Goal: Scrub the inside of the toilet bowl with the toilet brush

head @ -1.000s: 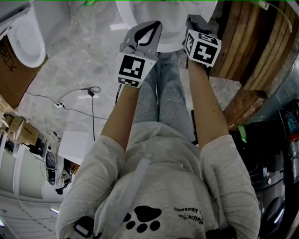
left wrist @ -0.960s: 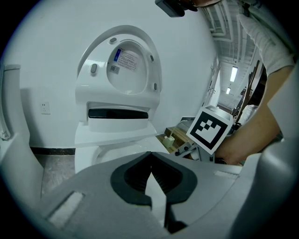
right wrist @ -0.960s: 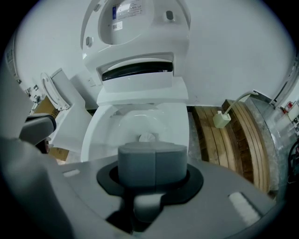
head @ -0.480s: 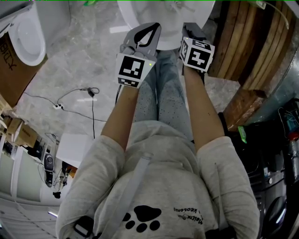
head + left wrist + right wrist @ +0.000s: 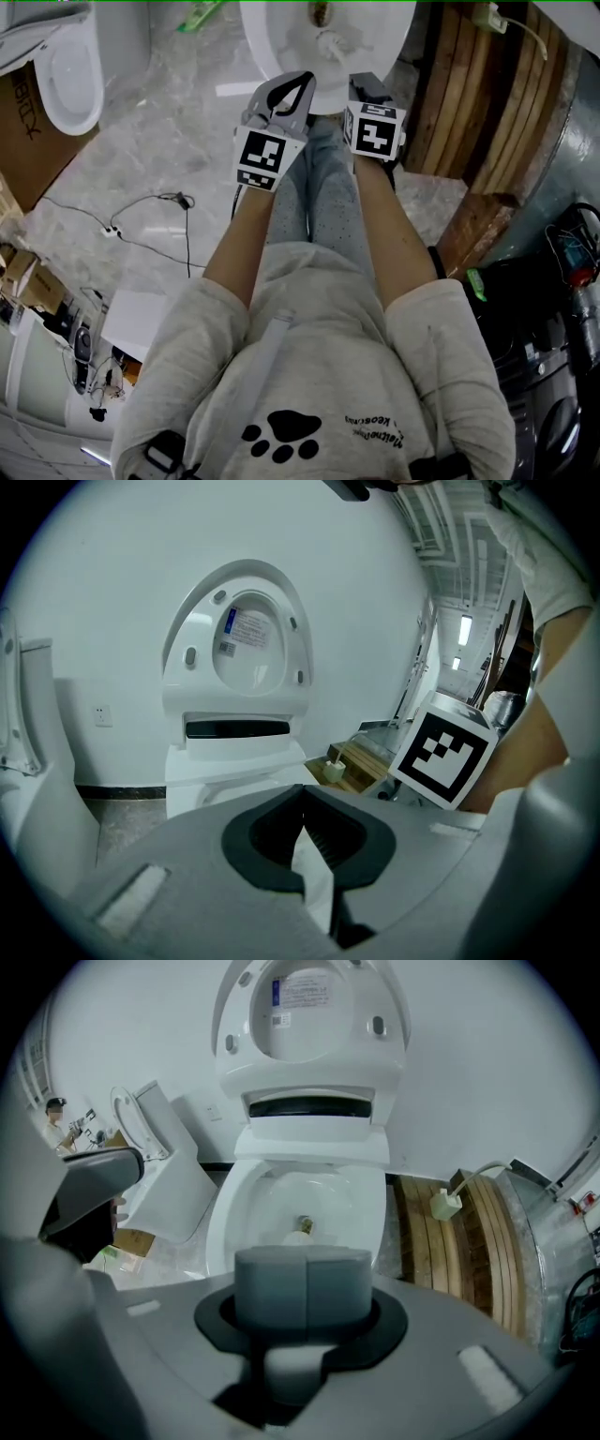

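Observation:
The white toilet bowl (image 5: 281,42) stands open at the top of the head view, its seat and lid (image 5: 309,1012) raised against the wall. A white toilet brush (image 5: 329,42) reaches into the bowl, and its head (image 5: 298,1236) lies near the drain. My right gripper (image 5: 368,92) (image 5: 305,1288) hangs over the bowl's front rim, shut on the brush handle, which its fingertips mostly hide. To its left my left gripper (image 5: 302,77) (image 5: 305,825) is shut with nothing in it and faces the raised lid (image 5: 239,639).
A second toilet (image 5: 70,80) and a cardboard box (image 5: 23,131) stand at the left. A cable (image 5: 150,211) trails over the marble floor. Wooden planks (image 5: 487,103) with a white plug (image 5: 442,1206) flank the bowl on the right. The person's legs stand right before the bowl.
Both grippers have come closer to the bowl, the right one shifting left. More of the bowl and the brush inside it now shows in the head view.

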`<action>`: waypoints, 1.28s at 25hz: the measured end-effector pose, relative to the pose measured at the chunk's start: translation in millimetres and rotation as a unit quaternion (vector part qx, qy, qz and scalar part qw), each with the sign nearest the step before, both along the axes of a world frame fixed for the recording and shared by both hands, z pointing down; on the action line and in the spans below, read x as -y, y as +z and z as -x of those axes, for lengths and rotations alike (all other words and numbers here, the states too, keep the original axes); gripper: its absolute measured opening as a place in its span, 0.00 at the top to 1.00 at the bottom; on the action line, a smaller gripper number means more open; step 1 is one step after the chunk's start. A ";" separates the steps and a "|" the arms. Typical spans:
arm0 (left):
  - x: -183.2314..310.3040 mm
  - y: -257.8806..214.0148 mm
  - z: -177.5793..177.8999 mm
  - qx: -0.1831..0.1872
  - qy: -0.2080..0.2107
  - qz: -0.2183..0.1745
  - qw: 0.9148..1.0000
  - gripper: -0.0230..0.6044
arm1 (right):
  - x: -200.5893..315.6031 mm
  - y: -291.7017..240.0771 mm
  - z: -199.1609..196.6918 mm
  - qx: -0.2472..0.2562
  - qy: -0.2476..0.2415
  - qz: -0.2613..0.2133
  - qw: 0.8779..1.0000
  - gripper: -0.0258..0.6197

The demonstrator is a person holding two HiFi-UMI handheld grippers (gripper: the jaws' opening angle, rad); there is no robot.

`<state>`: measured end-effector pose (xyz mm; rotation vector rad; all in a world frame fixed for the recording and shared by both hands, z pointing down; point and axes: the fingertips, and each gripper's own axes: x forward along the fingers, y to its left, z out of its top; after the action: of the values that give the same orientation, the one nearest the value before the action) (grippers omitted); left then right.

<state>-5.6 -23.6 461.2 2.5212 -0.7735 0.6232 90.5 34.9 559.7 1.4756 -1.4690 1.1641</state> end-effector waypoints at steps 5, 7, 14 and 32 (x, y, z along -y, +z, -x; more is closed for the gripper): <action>-8.2 -34.5 2.7 0.006 0.011 -0.016 1.000 0.98 | 2.3 -44.8 10.9 0.000 -0.022 -0.021 1.000 0.73; -5.0 -51.6 3.6 0.003 0.013 -0.028 1.000 0.98 | 9.3 -65.8 12.6 -0.004 -0.030 -0.038 0.999 0.73; -5.4 -125.7 -2.3 -0.002 0.021 -0.074 0.997 0.98 | 18.4 -159.0 13.6 -0.006 -0.048 -0.103 0.993 0.73; 10.5 -319.8 -8.6 -0.046 -0.064 -0.180 0.981 0.98 | 21.8 -413.4 -24.1 -0.050 -0.051 -0.380 0.922 0.73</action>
<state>3.0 -34.1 141.4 2.7679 -1.0875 0.3431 114.6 13.1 146.3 1.8835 -2.0157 0.4344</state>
